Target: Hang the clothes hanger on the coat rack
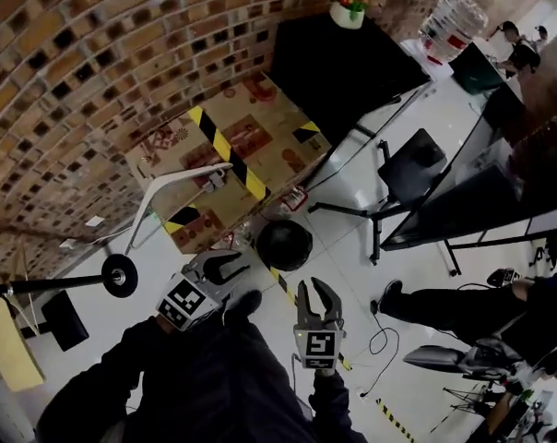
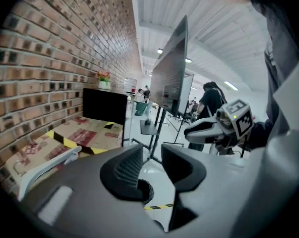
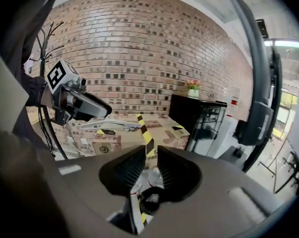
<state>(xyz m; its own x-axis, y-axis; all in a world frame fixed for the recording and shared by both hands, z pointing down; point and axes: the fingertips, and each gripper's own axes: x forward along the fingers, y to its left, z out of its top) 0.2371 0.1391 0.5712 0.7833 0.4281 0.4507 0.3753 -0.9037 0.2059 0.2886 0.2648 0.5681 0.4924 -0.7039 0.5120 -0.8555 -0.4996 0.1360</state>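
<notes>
A taped cardboard box (image 1: pixel 260 127) lies beside a black cabinet (image 1: pixel 343 63).

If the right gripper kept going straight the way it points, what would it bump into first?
Probably the cardboard box with yellow-and-black tape: the right gripper aims at its front, under the white hanger on top. A round black thing sits nearer but lower, so I'm not certain.

— What's in front of the right tool (image 3: pixel 150 155)?
— Its jaws stand nearly together with nothing in them. Beyond, a white hanger (image 3: pixel 110 125) lies on a taped cardboard box (image 3: pixel 159 133) by the brick wall (image 3: pixel 139 48).
— And the left tool (image 3: pixel 97 109)?
— At the left, just above the hanger.
</notes>
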